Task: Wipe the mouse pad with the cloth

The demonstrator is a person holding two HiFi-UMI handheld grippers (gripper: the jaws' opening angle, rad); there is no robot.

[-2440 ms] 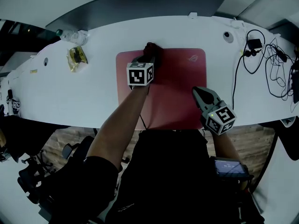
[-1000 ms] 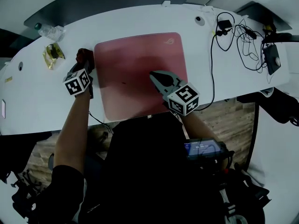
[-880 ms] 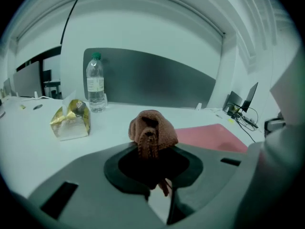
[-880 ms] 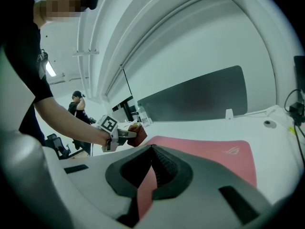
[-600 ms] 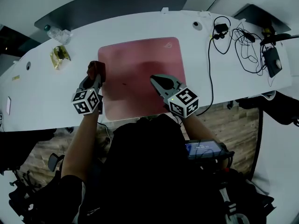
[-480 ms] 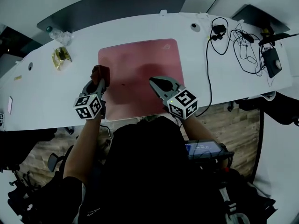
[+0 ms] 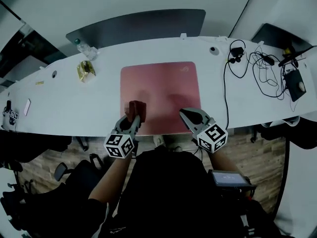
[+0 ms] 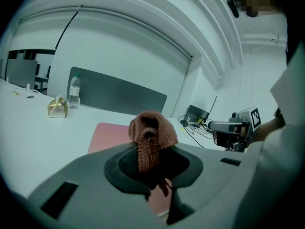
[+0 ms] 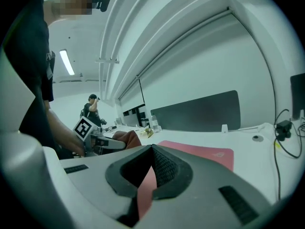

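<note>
The long white desk (image 7: 64, 100) carries the pink mouse pad (image 7: 161, 90), which lies flat close to the front edge. The left gripper (image 7: 132, 120) has its jaws clamped on the bunched brown cloth (image 7: 135, 108) over the pad's near left part, though I cannot tell whether the cloth presses on the surface. The right gripper (image 7: 186, 114) has its jaws closed on nothing, tips at the pad's near right edge. A wiping pass seems to be in hand, and the next move calls for pressing the cloth down and sweeping it across the rest of the pad.
</note>
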